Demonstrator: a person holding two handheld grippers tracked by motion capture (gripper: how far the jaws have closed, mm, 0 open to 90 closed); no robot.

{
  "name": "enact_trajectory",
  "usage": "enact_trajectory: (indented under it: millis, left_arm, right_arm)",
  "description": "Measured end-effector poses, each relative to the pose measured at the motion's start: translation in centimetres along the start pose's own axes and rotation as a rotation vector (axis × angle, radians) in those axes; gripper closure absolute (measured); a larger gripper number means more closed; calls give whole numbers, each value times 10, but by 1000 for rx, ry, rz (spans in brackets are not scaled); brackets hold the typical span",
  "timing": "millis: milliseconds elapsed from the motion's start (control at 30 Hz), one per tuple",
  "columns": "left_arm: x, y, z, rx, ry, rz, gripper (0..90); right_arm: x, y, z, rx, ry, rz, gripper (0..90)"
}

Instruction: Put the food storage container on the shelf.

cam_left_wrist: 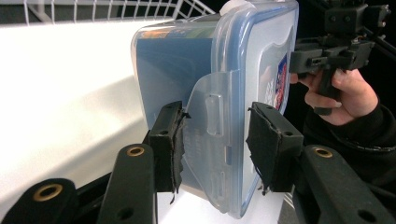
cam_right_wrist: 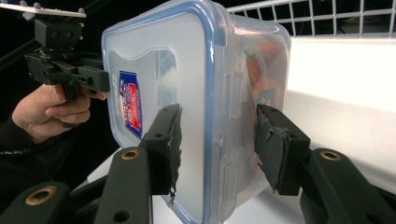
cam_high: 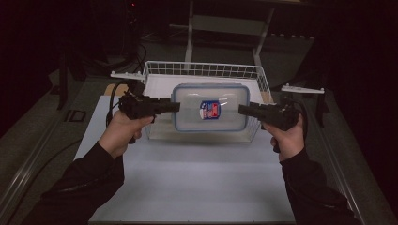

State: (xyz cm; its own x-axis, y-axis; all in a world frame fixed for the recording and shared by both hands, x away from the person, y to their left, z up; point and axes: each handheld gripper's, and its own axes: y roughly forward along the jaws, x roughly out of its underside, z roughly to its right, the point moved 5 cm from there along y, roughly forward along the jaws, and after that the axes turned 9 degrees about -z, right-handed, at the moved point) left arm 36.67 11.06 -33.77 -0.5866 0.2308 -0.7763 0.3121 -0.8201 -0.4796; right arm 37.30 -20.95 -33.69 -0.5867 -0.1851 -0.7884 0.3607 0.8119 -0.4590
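Holding one clear plastic container (cam_high: 210, 107), blue-rimmed lid latched, above one white wire basket (cam_high: 162, 69).
My left hand-held gripper (cam_high: 176, 106) and right hand-held gripper (cam_high: 241, 109) each clamp an end.

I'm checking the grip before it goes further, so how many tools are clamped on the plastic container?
2. The left tool clamps the plastic container's left end; the right tool clamps its right end, above the wire basket.
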Motion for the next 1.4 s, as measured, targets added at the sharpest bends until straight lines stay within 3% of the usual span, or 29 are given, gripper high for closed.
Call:
enact_trajectory:
  millis: [167, 467, 700, 1000, 1133, 1267, 1400]
  left_arm:
    - [-13, 2, -6, -12, -7, 9, 559]
    - [-32, 10, -30, -35, -48, 6, 551]
    - [-41, 16, -45, -62, -67, -1, 541]
    - [-45, 18, -54, -35, -107, 20, 539]
    - [-48, 21, -59, -49, -116, 33, 528]
    - [-52, 26, -63, -67, -131, 40, 497]
    - [-54, 31, -69, -67, -177, 44, 481]
  right_arm:
    - [-16, 1, 8, 9, 11, 1, 521]
    - [-35, 15, 26, 22, 45, -14, 520]
    - [-40, 27, 40, 29, 82, -23, 518]
    - [-46, 30, 46, 35, 99, -38, 505]
    - [-49, 33, 49, 38, 122, -38, 498]
    - [-51, 35, 51, 59, 126, -34, 484]
    - [-55, 37, 54, 95, 144, -31, 479]
